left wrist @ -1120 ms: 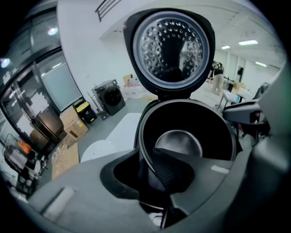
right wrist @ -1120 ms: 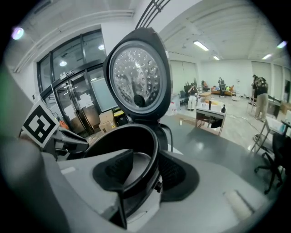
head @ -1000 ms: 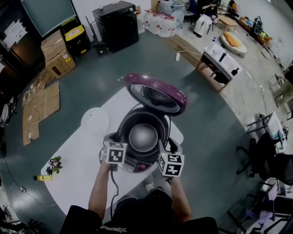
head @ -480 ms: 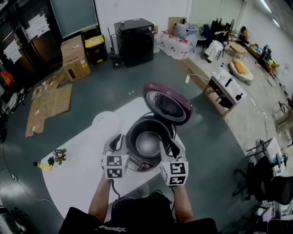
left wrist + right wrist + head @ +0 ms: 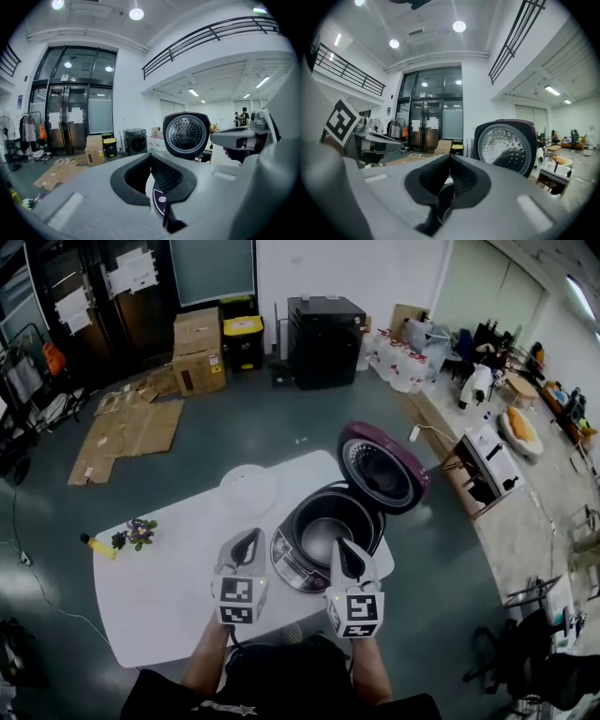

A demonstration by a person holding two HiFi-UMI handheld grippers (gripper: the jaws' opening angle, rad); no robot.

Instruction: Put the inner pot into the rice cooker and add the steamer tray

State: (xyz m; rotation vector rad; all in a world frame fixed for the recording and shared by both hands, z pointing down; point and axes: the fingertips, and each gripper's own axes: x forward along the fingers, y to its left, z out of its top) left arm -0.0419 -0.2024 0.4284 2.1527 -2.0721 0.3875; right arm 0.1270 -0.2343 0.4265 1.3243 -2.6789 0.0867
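The rice cooker (image 5: 302,570) stands on the white table (image 5: 159,592) with its purple lid (image 5: 382,468) swung up. The metal inner pot (image 5: 328,538) sits inside it. A white round steamer tray (image 5: 248,489) lies on the table to the cooker's left rear. My left gripper (image 5: 247,542) and right gripper (image 5: 343,552) hover in front of the cooker, one at each side, both shut with nothing between their jaws. In the left gripper view the left gripper (image 5: 151,155) points level at the lid (image 5: 186,133). The right gripper (image 5: 450,157) faces the lid (image 5: 506,143) in its own view too.
A small bunch of flowers (image 5: 139,532) and a yellow object (image 5: 98,547) lie at the table's left edge. Cardboard boxes (image 5: 197,360), flattened cardboard (image 5: 127,432) and a black cabinet (image 5: 325,341) stand on the floor beyond the table.
Both grippers have left the cooker's sides and risen toward me, and their jaws have shut empty. The inner pot stays in the cooker.
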